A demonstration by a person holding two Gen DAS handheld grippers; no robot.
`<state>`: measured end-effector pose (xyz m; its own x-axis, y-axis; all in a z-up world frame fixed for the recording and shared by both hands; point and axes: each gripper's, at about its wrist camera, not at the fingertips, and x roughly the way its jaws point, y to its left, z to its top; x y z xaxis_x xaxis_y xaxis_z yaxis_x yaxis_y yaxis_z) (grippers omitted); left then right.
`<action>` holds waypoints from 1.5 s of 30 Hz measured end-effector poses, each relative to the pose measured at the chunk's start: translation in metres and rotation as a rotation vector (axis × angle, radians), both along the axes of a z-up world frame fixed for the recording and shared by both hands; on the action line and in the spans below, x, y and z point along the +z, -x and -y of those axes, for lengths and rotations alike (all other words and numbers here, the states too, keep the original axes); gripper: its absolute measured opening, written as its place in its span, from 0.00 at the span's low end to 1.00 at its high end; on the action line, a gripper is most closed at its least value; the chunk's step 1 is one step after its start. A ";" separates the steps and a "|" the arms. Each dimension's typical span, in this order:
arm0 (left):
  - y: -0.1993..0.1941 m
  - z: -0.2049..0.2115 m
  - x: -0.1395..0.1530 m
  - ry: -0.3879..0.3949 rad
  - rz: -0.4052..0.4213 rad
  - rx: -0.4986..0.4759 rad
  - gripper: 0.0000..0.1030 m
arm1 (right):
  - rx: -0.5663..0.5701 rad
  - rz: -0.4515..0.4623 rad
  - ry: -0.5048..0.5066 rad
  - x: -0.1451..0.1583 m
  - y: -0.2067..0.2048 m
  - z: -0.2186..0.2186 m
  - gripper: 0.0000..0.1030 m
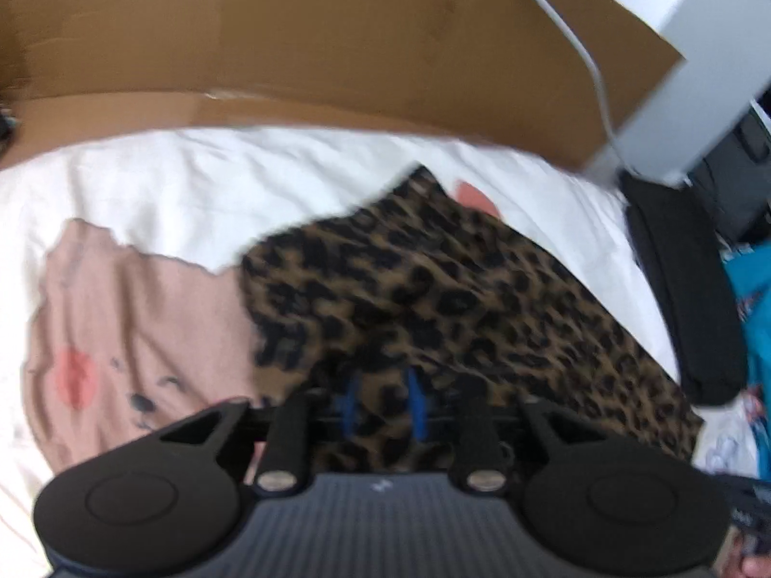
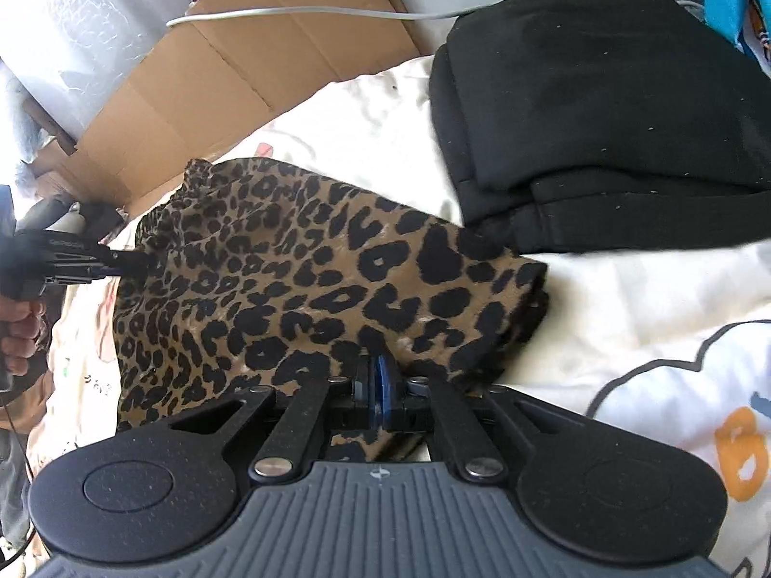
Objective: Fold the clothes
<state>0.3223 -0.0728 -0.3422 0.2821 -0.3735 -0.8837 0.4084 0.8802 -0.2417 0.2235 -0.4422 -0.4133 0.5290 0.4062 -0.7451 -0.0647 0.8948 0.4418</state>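
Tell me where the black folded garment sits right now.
In the right wrist view the black folded garment lies upper right on the white bedding, its lower edge meeting the far corner of the leopard-print garment. In the left wrist view it lies along the right edge.

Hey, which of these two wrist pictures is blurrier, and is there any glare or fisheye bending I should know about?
Left wrist view: motion-blurred throughout, the leopard-print garment smeared, the white bedding overexposed. Right wrist view: much sharper, spots crisp, though the window area top left is blown out. Both views bend straight edges, such as the cardboard.
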 end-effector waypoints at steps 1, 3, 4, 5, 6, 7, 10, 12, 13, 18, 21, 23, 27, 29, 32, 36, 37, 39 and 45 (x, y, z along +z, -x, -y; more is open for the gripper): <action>0.003 0.006 0.003 0.003 0.009 -0.015 0.24 | -0.011 -0.002 -0.002 0.001 0.000 0.001 0.07; 0.009 0.018 0.008 0.026 0.017 -0.049 0.24 | -0.037 -0.007 -0.022 0.004 0.001 0.004 0.07; 0.012 0.024 0.007 0.033 0.008 -0.071 0.24 | -0.043 -0.004 -0.031 0.006 0.002 0.005 0.05; 0.014 0.031 0.006 0.030 0.003 -0.091 0.24 | -0.042 0.002 -0.033 0.009 0.003 0.004 0.05; 0.016 0.037 0.005 0.026 0.000 -0.103 0.24 | -0.038 0.006 -0.035 0.010 0.005 0.003 0.05; 0.019 0.042 0.002 0.021 -0.005 -0.114 0.24 | -0.030 0.007 -0.036 0.012 0.006 0.002 0.05; 0.022 0.048 -0.019 0.007 -0.059 -0.123 0.25 | -0.010 -0.003 -0.031 0.011 0.010 0.000 0.05; 0.024 0.050 -0.035 -0.009 -0.062 -0.125 0.24 | -0.004 -0.020 -0.025 0.006 0.012 -0.002 0.05; 0.024 0.050 -0.039 -0.003 -0.049 -0.126 0.24 | 0.005 -0.023 -0.011 0.004 0.013 -0.004 0.06; 0.023 0.052 -0.043 0.037 0.000 -0.098 0.23 | 0.018 -0.032 0.017 0.003 0.016 -0.002 0.10; 0.030 0.056 -0.036 0.029 0.024 -0.116 0.25 | -0.016 -0.008 -0.016 0.009 0.020 0.001 0.11; 0.036 0.056 -0.031 0.064 0.019 -0.132 0.25 | -0.015 0.052 -0.045 0.016 0.027 -0.003 0.17; 0.054 0.054 -0.020 0.103 0.018 -0.164 0.25 | 0.037 0.076 -0.088 0.021 0.034 -0.019 0.28; 0.065 0.051 -0.016 0.104 0.013 -0.179 0.25 | 0.056 0.077 -0.063 0.018 0.036 -0.030 0.35; 0.084 0.047 -0.020 0.085 0.001 -0.181 0.26 | 0.077 0.083 -0.028 0.014 0.041 -0.044 0.37; 0.111 0.036 -0.033 0.048 -0.012 -0.163 0.28 | 0.151 0.061 0.030 0.007 0.047 -0.060 0.39; 0.117 0.031 -0.035 0.052 -0.011 -0.153 0.28 | 0.164 0.055 0.030 0.005 0.048 -0.062 0.40; 0.127 0.025 -0.036 0.057 -0.008 -0.137 0.28 | 0.162 0.046 0.028 0.003 0.051 -0.063 0.40; 0.153 0.021 -0.036 0.048 -0.041 -0.108 0.33 | 0.154 0.020 0.002 0.002 0.056 -0.060 0.40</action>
